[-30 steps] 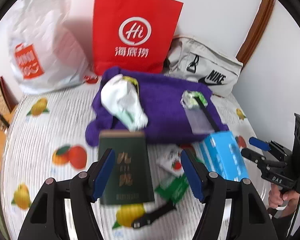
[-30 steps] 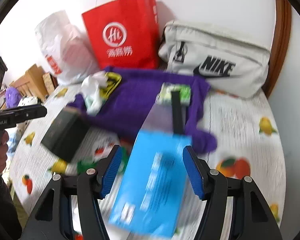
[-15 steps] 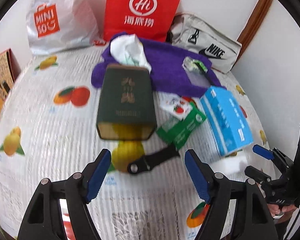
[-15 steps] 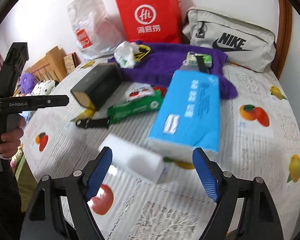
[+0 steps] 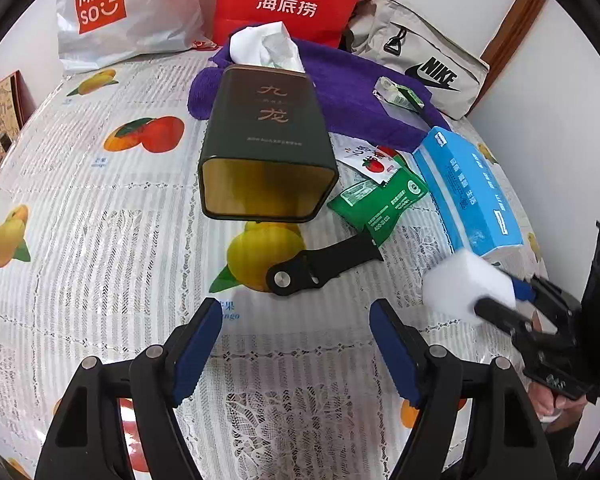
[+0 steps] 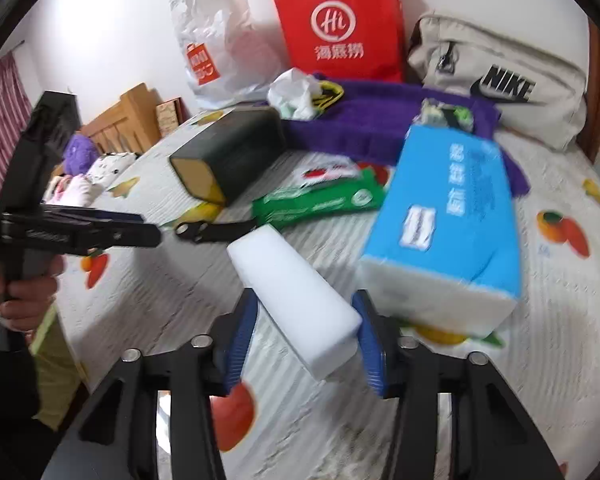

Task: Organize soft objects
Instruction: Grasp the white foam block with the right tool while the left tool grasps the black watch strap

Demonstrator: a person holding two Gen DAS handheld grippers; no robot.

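The right gripper [image 6: 306, 334] has just been closing and is now clamping the near end of the white rectangular foam sponge block [image 6: 296, 296], which half a second ago was lying loose on the fruit-print tablecloth of the tabletop [image 6: 552, 320], just beside the blue soft tissue pack [image 6: 448, 220]. The left gripper [image 5: 296, 344] is hovering released and empty before the black strap [image 5: 324, 264] and the dark green tin [image 5: 266, 152]. Sorting of the first soft item seems underway.

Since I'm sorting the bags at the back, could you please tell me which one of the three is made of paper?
The red bag, standing between the white plastic bag and the grey sports bag; only it is stiff and flat-sided.
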